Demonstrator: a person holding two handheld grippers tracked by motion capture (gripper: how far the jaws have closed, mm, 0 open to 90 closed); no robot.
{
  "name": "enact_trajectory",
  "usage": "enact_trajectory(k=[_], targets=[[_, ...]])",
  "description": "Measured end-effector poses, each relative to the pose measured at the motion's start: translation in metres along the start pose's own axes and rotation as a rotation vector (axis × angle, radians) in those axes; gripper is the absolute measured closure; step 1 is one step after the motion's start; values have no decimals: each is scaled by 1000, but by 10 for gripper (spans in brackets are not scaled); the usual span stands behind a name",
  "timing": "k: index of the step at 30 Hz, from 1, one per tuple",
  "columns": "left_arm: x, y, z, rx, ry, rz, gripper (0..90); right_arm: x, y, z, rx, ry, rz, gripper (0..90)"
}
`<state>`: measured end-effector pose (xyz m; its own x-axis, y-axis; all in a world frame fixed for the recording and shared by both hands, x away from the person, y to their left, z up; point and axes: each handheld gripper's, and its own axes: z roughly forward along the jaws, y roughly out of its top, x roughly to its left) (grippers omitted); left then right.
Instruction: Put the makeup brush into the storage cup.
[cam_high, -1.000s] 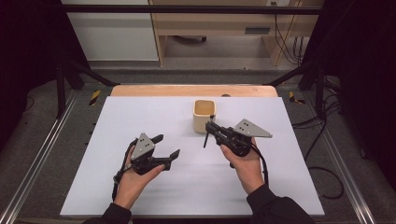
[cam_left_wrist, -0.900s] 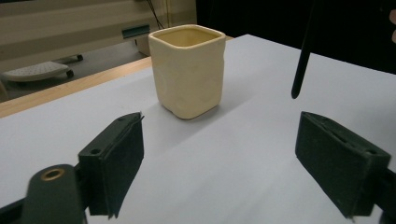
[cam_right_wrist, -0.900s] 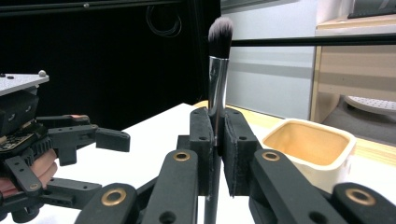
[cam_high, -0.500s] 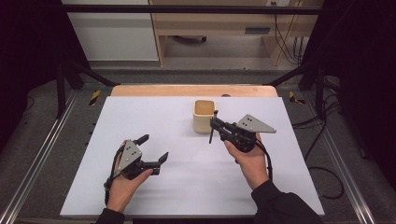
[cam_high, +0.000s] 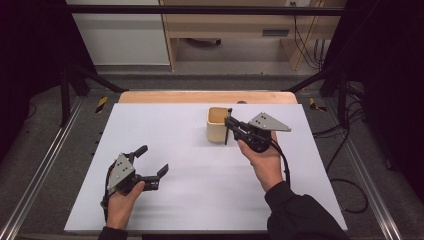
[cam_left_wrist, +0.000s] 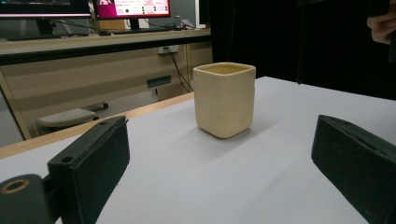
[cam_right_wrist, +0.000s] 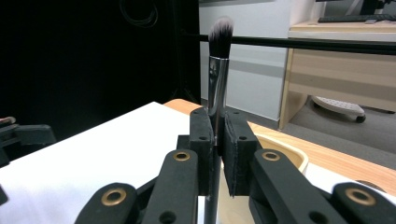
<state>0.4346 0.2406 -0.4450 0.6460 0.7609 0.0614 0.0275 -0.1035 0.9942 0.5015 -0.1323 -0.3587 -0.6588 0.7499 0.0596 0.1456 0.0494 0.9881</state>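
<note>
The right gripper (cam_high: 229, 126) has its jaws closed tight on a makeup brush (cam_right_wrist: 217, 65), which stands upright between the two black pads. In the right gripper view the silver ferrule rises straight out of the top of the jaws and ends in a dark tuft with pale tips, while the lower part of the handle hangs down below the pads. In the high view the brush handle (cam_high: 226, 136) shows as a thin dark stick at the tip of these jaws, just beside the near right corner of a cream ceramic cup (cam_high: 217, 125). From the right gripper view, the rim of the cup (cam_right_wrist: 280, 147) lies just behind and to the right of the closed jaws.

The left gripper (cam_high: 152, 160) sits low over the white worktop (cam_high: 200, 190), well apart from the cup. Its jaws have just been opening and now stand wide, with nothing between them. In the left gripper view the cup (cam_left_wrist: 225, 99) stands upright straight ahead, framed in the gap between the two pads but well beyond their tips, resting on the worktop near its wooden far edge (cam_left_wrist: 140, 112). The right hand (cam_left_wrist: 383, 28) appears at the upper right of that view, beyond the right-hand pad.
</note>
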Motion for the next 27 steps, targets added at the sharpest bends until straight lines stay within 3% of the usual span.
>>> enact_trajectory(k=[7,10,27], targets=[[3,-4,-6,5,14,5,40,-2,7,2,-5,-9,-13,834],[3,-4,-8,2,2,9,39,-3,10,2,-10,-13,-20,834],[8,-5,-19,-41,2,-5,18,-5,19,11,-1,-22,-56,834]])
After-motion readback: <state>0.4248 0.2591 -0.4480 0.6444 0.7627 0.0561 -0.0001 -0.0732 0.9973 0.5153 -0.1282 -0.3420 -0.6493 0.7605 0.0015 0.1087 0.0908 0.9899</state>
